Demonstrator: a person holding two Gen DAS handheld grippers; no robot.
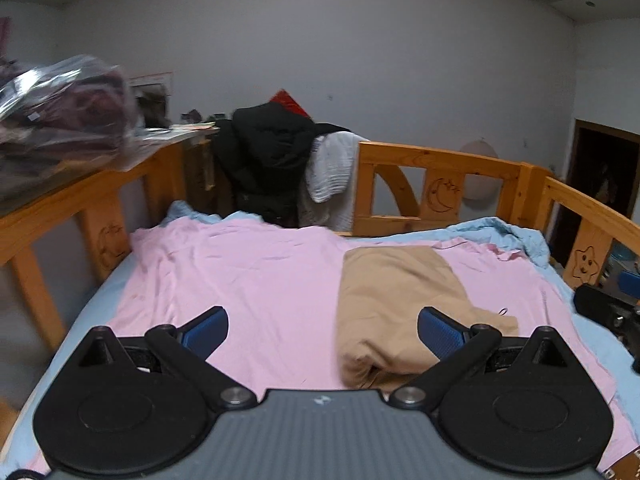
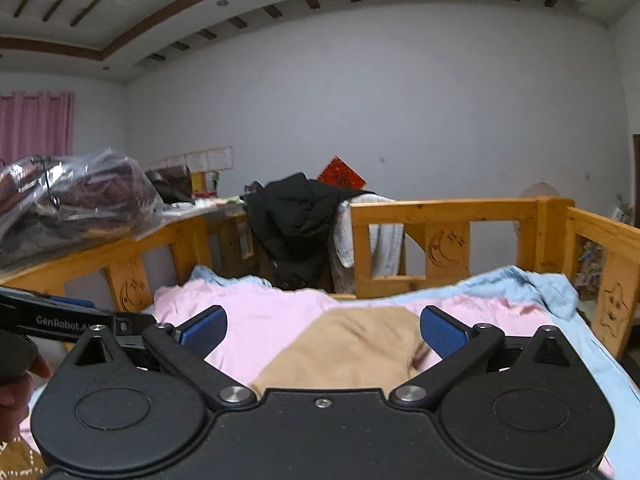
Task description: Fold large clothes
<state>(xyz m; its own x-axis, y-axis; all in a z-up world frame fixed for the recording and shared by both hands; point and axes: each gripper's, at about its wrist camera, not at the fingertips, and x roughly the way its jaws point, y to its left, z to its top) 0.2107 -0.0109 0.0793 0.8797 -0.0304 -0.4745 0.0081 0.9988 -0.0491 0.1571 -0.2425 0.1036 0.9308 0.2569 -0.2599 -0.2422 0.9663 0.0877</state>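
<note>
Both pairs of jaws stand spread wide with nothing between them: the left gripper [image 1: 322, 330] hangs above the pink sheet [image 1: 248, 280], and the right gripper [image 2: 323, 330] hangs over the folded tan garment [image 2: 352, 348], neither touching cloth. That tan garment [image 1: 396, 304] lies on the right half of the sheet as a smooth, thick, roughly rectangular bundle with a rolled near edge; in the right wrist view its near end is hidden behind the gripper body and a blurred dark smear crosses it by the right pad. Each gripper's fingertips [image 1: 208, 330] carry blue, finely ribbed pads on black arms. A pale blue sheet [image 1: 516, 236] shows rumpled around the pink one's edges. Around the mattress runs an orange wooden bed rail [image 1: 440, 160] carved with a moon and a smiling star. Over the far rail drape a black jacket [image 1: 268, 160] and a white ribbed cloth [image 1: 332, 168], their lower parts cut off by the bedding. At left a crinkled clear plastic bag [image 1: 64, 108] of dark clothes is motion-blurred in the left view, sharper in the right. Only the right view shows a pink curtain [image 2: 36, 124], the beamed ceiling, and the person's hand [image 2: 16, 384] on the other gripper's lettered handle; only the left view shows a dark doorway [image 1: 600, 168].
</note>
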